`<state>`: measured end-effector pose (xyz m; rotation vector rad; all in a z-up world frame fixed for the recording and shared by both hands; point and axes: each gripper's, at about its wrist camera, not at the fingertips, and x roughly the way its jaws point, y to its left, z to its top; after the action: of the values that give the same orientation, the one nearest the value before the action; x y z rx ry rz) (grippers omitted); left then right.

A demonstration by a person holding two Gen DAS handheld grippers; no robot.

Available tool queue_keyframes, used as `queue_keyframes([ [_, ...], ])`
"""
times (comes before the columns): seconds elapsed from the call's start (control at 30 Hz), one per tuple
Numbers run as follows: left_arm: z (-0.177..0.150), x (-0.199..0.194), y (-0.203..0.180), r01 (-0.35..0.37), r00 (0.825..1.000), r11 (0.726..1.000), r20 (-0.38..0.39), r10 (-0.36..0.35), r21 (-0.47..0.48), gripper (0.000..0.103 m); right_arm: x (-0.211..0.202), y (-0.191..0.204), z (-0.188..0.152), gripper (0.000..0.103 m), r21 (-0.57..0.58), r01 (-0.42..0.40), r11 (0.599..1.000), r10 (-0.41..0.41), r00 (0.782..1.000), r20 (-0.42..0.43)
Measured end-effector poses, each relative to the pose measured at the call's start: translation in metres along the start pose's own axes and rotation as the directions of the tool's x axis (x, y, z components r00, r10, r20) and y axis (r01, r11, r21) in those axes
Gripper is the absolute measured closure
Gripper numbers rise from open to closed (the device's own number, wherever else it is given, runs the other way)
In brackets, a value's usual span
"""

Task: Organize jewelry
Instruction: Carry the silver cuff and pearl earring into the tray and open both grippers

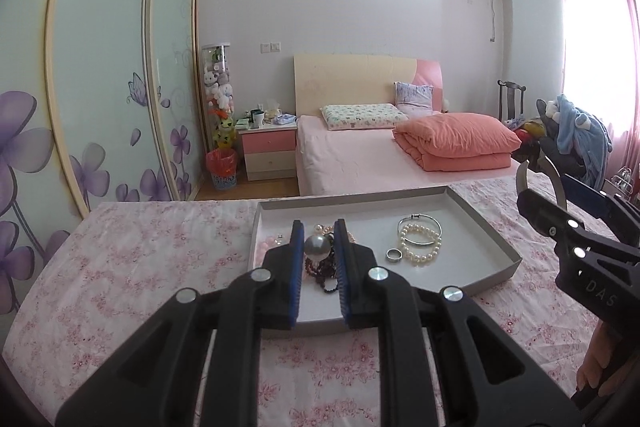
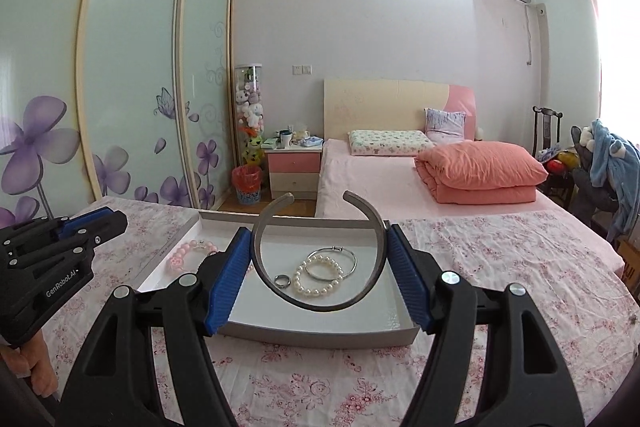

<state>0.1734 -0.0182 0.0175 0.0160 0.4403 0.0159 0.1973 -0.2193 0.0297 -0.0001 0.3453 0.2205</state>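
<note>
Your left gripper [image 1: 318, 247] is clamped on a big grey pearl [image 1: 317, 246] above the tray [image 1: 472, 251]. Your right gripper [image 2: 320, 259] pinches an open metal cuff [image 2: 316, 301] by its sides, also over the tray, where a ring [image 2: 281, 281], pearl bracelet [image 2: 320, 277] and thin bangle [image 2: 348, 259] lie together.

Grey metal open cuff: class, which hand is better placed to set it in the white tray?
Probably right gripper: its jaws clamp the cuff over the tray; left gripper holds a large grey pearl.
</note>
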Motion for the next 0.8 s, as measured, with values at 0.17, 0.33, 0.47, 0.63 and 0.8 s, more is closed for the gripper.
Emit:
queue_keyframes([
  [0.17, 0.000, 0.003, -0.001, 0.003, 1.000, 1.000, -0.007, -0.003, -0.001, 0.087, 0.000, -0.003, -0.003, 0.035, 0.008, -0.003, 1.000, 0.003, 1.000, -0.006],
  [0.33, 0.000, 0.010, -0.001, 0.006, 1.000, 1.000, -0.016, -0.006, 0.001, 0.087, 0.003, -0.004, 0.000, 0.035, 0.008, -0.006, 1.000, 0.006, 1.000, -0.002],
  [0.47, 0.002, 0.021, -0.002, 0.010, 1.000, 1.000, -0.019, -0.010, -0.001, 0.087, 0.012, -0.005, 0.005, 0.035, 0.013, -0.007, 1.000, 0.007, 1.000, 0.004],
  [0.63, 0.006, 0.043, -0.004, 0.014, 0.999, 1.000, -0.029, -0.014, 0.001, 0.087, 0.037, -0.008, 0.005, 0.035, 0.035, -0.017, 0.999, 0.018, 0.999, -0.036],
  [0.8, 0.007, 0.070, -0.002, 0.013, 0.998, 1.000, -0.057, -0.013, -0.007, 0.087, 0.072, -0.014, -0.006, 0.035, 0.068, -0.025, 0.997, 0.033, 0.992, -0.121],
])
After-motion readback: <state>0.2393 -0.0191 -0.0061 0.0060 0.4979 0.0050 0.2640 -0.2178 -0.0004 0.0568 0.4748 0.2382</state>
